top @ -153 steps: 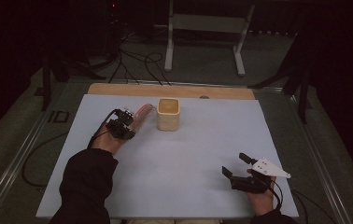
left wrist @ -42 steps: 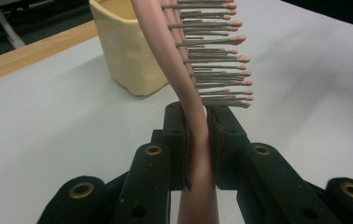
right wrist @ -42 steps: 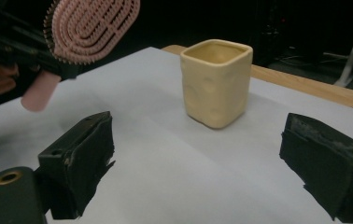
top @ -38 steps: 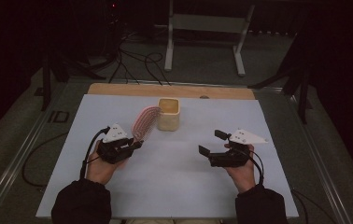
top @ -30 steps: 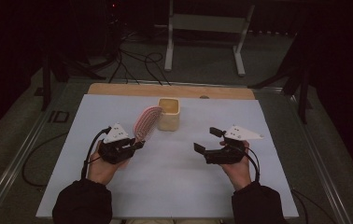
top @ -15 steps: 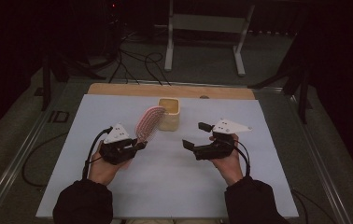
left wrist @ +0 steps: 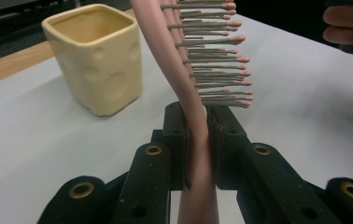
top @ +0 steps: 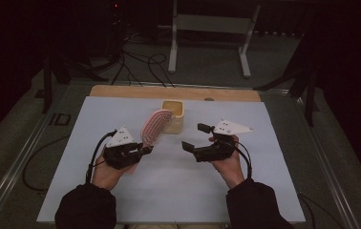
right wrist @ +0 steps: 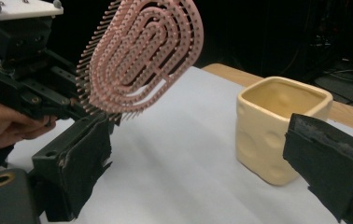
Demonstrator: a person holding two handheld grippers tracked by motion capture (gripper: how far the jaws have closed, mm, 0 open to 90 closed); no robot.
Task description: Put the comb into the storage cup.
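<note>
A pink hairbrush with an open looped head stands tilted up from my left gripper, which is shut on its handle. In the left gripper view both pads clamp the hairbrush handle, bristles pointing right. A pale yellow square cup stands upright just behind the brush head on the white sheet. My right gripper is held open a hand's width to the right of the brush, nothing between its jaws. In the right gripper view the brush head is at the upper left and the cup at the right.
A wooden strip runs along the sheet's far edge. Metal rails border the table at left and right. Cables and a stand's legs lie on the dark floor beyond.
My right gripper has moved left and slightly away from me, closer to the brush and cup. The left gripper has stayed put with the brush, which it lifted from the cup earlier.
</note>
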